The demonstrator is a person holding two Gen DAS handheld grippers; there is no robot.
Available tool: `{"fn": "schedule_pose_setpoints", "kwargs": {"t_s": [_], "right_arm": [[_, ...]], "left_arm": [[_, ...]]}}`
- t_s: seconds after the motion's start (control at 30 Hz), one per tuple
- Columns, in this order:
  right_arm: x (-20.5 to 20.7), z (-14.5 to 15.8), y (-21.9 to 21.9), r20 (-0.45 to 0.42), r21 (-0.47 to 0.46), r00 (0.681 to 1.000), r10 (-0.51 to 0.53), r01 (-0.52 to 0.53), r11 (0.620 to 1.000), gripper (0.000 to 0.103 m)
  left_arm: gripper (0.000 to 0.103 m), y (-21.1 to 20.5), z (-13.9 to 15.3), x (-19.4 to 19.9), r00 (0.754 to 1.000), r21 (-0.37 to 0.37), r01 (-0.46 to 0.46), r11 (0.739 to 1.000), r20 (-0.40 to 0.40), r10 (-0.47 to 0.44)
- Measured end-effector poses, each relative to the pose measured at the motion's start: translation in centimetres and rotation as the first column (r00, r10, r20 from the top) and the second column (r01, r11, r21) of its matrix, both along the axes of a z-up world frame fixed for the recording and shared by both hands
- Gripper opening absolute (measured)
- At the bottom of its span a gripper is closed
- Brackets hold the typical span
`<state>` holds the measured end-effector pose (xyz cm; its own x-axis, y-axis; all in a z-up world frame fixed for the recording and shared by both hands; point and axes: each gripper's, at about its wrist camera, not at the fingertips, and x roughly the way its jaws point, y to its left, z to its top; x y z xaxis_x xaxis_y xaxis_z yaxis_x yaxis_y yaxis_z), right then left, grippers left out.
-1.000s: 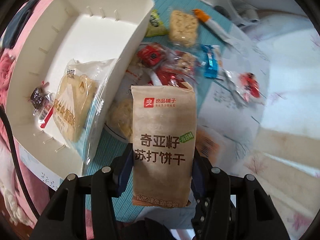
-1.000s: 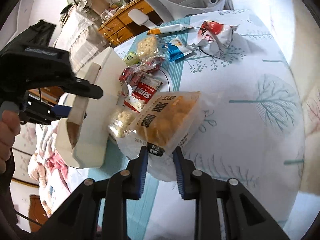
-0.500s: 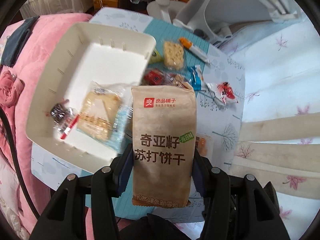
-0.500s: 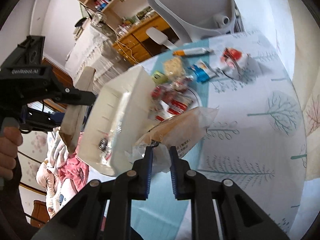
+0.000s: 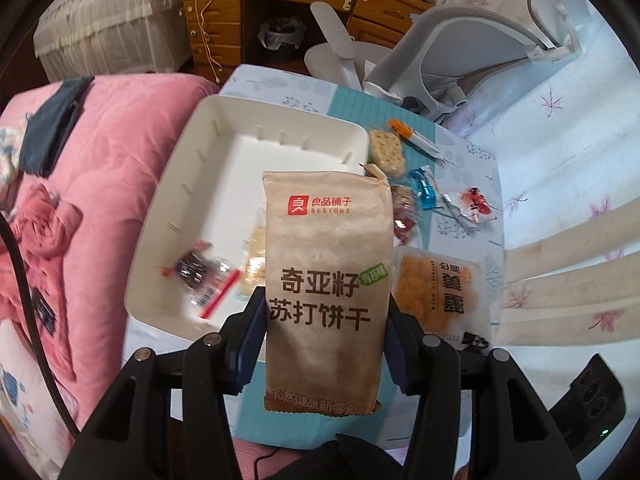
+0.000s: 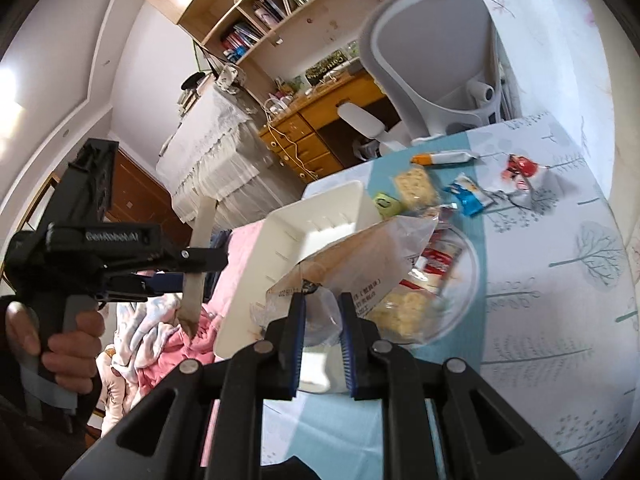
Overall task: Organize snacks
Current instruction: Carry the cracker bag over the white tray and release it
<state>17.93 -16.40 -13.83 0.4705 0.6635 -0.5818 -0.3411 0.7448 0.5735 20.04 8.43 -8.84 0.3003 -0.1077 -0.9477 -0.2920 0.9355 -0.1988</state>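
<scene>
Snacks lay scattered on the bench point(image 5: 352, 104) at upper right beside the white tray point(image 5: 192, 168). A brown cracker packet point(image 5: 326, 280) was clamped upright by the left gripper point(image 5: 325, 344) fingers; a clear snack bag point(image 6: 360, 264) was pinched by the closed right gripper point(image 6: 322, 340).

Black two-finger grippers point(image 5: 325, 344) — blue pads point(image 6: 297, 344), silver screws
</scene>
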Motion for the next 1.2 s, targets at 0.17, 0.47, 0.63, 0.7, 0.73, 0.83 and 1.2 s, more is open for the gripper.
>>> {"fn": "schedule_pose_setpoints", "kwargs": {"t_s": [0.17, 0.47, 0.63, 0.7, 0.73, 0.83, 1.2], "right_arm": [[-0.9, 0.3, 3.1, 0.023, 0.003, 1.000, 0.001, -0.001, 1.000, 0.012], [-2.0, -1.1, 9.8, 0.007, 0.008, 1.000, 0.002, -0.002, 1.000, 0.009], [-1.9, -2.0, 12.3, -0.012, 0.003, 1.000, 0.002, -0.002, 1.000, 0.013], [-2.1, -2.2, 13.4, -0.018, -0.015, 1.000, 0.000, 0.000, 1.000, 0.015], [-2.1, -2.3, 13.7, -0.021, -0.016, 1.000, -0.005, 0.004, 1.000, 0.017], [-2.1, -2.4, 14.0, -0.010, -0.001, 1.000, -0.020, 0.020, 1.000, 0.025], [-2.5, -2.7, 12.2, -0.042, -0.034, 0.991, -0.125, 0.123, 0.992, 0.054]], "left_arm": [[0.051, 3.2, -0.5, -0.7, 0.999, 0.033, 0.026, 0.999, 0.018, -0.026], [0.051, 8.5, -2.9, -0.7, 0.996, 0.077, 0.085, 0.993, 0.022, -0.087], [0.052, 10.6, -4.1, -0.6, 0.993, 0.083, 0.114, 0.990, 0.009, -0.115], [0.054, 11.1, -4.3, -0.5, 0.993, 0.084, 0.121, 0.989, 0.006, -0.122], [0.055, 11.4, -4.4, -0.5, 0.992, 0.084, 0.127, 0.988, 0.010, -0.129], [0.076, 11.6, -4.1, -0.5, 0.988, 0.076, 0.145, 0.987, 0.034, -0.148], [0.080, 9.8, -4.4, -0.4, 0.975, 0.050, 0.218, 0.975, 0.028, -0.219]]}}
